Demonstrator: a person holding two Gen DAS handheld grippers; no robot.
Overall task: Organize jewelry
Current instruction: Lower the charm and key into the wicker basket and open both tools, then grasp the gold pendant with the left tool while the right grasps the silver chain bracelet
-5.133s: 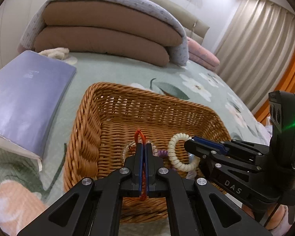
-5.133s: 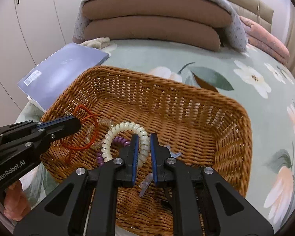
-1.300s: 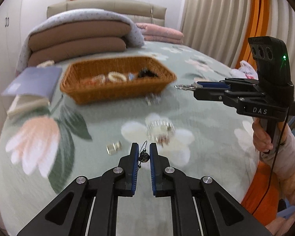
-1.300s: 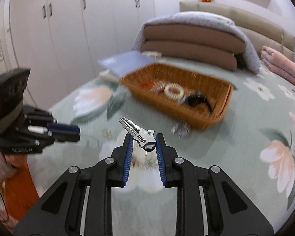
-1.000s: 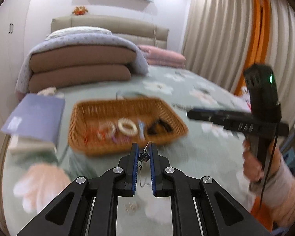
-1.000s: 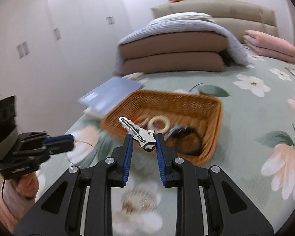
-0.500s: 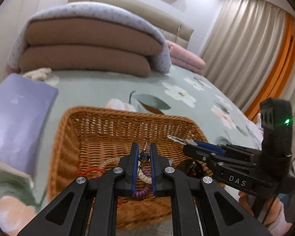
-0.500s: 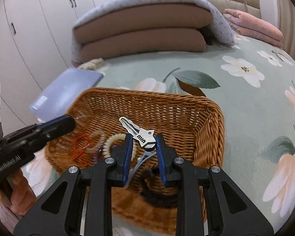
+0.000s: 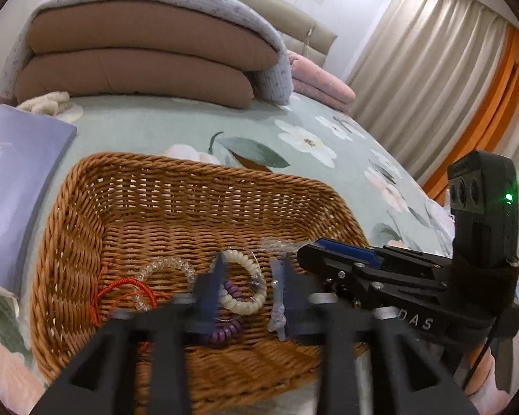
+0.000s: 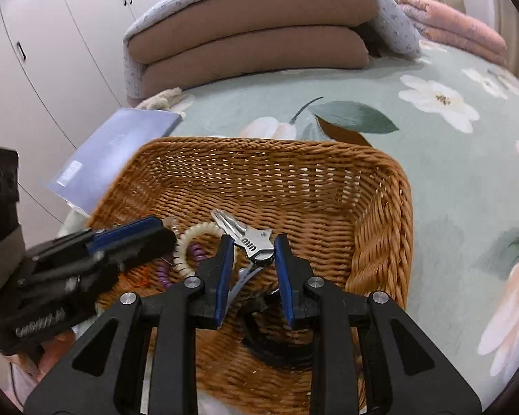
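Note:
A brown wicker basket (image 9: 86, 214) (image 10: 380, 207) sits on the floral bedspread. It holds a cream coil bracelet (image 9: 242, 285), a clear bead bracelet (image 9: 166, 266), a red cord (image 9: 121, 287), a purple coil (image 9: 225, 328) and a clear hair clip (image 9: 276, 297). My left gripper (image 9: 249, 276) is over the basket, blurred, its jaws wide apart and empty. My right gripper (image 10: 254, 249) hangs over the basket's right half, its jaws apart around a silver hair clip (image 10: 249, 235). A black band (image 10: 276, 342) lies below it.
A lilac book (image 9: 14, 180) lies left of the basket. Folded brown quilts (image 9: 138, 55) are stacked at the head of the bed, pink ones (image 9: 321, 83) to their right. Curtains (image 9: 432, 69) hang on the right. White wardrobes (image 10: 52, 52) stand on the left.
Both grippers have come down lower into the basket. My left gripper has opened and the small earring it held is gone from between its fingers. My right gripper has opened wider around the silver clip.

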